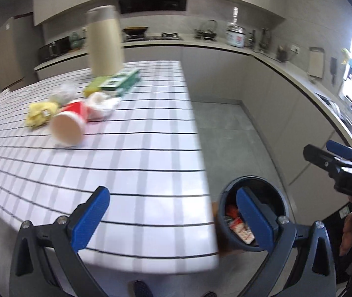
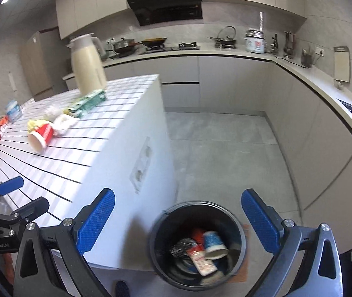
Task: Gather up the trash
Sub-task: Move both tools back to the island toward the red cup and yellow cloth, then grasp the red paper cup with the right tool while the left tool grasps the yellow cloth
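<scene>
White gridded counter [image 1: 139, 153] ahead of the left gripper [image 1: 173, 217], fingers spread wide, nothing between them. Dark round trash bin [image 2: 197, 247] on the floor directly below the right gripper [image 2: 178, 220], likewise spread and empty; blue paper cup [image 2: 214, 245] and wrappers inside. Farther ahead-left on the counter: cream thermos jug [image 2: 87, 66], tipped red paper cup [image 1: 71, 123], crumpled yellow wrapper [image 1: 38, 115].

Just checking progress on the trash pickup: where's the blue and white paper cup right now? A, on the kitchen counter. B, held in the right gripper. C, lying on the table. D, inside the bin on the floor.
D: the blue and white cup lies inside the dark bin on the floor, while the right gripper above it is open and empty.
</scene>
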Action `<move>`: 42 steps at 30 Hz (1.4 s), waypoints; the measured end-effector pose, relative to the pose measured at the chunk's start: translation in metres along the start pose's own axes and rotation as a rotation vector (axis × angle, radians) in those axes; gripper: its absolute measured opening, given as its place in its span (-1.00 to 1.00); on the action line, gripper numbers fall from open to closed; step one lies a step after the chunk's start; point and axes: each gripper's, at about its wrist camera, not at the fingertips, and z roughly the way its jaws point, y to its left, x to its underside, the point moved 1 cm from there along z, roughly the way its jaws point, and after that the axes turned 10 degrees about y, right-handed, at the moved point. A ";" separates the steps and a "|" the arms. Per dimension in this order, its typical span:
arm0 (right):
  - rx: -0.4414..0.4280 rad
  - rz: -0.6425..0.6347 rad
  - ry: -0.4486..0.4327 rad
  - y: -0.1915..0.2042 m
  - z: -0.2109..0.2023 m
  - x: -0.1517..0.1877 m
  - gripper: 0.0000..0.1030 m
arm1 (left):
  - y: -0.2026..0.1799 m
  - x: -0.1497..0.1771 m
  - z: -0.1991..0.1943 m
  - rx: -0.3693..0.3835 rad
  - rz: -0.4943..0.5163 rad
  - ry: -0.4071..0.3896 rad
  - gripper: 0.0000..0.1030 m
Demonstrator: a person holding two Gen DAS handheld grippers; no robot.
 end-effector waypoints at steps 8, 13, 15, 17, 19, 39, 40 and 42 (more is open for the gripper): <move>-0.103 -0.091 0.015 0.100 0.022 -0.017 1.00 | 0.099 0.012 -0.009 -0.038 -0.119 -0.011 1.00; -0.153 -0.148 0.021 0.163 0.037 -0.027 1.00 | 0.152 0.020 -0.011 -0.049 -0.173 -0.008 0.99; -0.165 -0.166 0.033 0.188 0.046 -0.031 1.00 | 0.168 0.022 -0.012 -0.060 -0.181 -0.010 1.00; -0.174 -0.175 0.039 0.208 0.054 -0.035 1.00 | 0.186 0.022 -0.012 -0.074 -0.186 -0.012 1.00; -0.182 -0.182 0.046 0.224 0.062 -0.038 1.00 | 0.203 0.021 -0.010 -0.073 -0.199 -0.016 0.99; -0.191 -0.174 0.125 0.313 0.150 -0.079 0.29 | 0.295 -0.024 0.036 -0.043 -0.188 -0.011 0.93; -0.192 -0.174 0.131 0.316 0.155 -0.081 0.24 | 0.297 -0.027 0.038 -0.040 -0.186 -0.010 0.92; -0.193 -0.173 0.134 0.320 0.162 -0.085 0.20 | 0.301 -0.034 0.043 -0.038 -0.178 -0.010 0.92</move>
